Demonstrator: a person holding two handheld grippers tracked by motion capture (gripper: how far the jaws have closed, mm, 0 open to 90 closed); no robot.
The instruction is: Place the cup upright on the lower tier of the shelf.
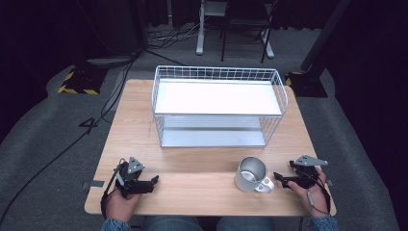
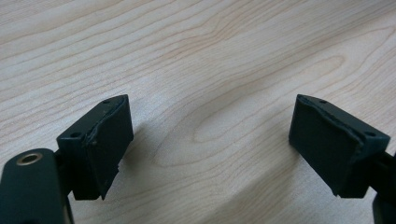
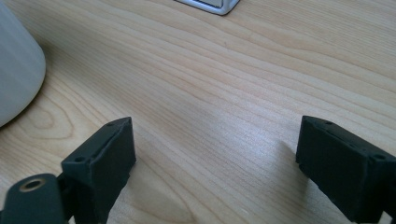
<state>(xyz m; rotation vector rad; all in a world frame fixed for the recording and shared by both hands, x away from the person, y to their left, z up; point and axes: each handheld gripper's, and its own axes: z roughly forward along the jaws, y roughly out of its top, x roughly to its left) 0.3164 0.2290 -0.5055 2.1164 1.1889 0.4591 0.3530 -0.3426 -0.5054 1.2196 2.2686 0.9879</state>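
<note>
High view is showing both hands resting at the near edge of the tabletop, with the right gripper lying just beside a metal mug and pointing toward its handle, which is sticking out on that side. The mug is standing upright near the front right of the tabletop, in front of a white wire basket that is holding a flat white shelf board across its top. The left gripper is lying well apart from the mug, at the front left.

Right gripper view is showing its jaws standing wide apart over bare wood with nothing between them, the mug's rounded wall sitting off to one side. Left gripper view is showing the same: jaws spread wide, gripping nothing, only wood grain beneath.

Judging from this, the work is sitting at its very start, the approach to the mug. The next move is probably calling for the right gripper to swing toward the handle or rim, straddle it squarely, and close before any lift toward the basket
</note>
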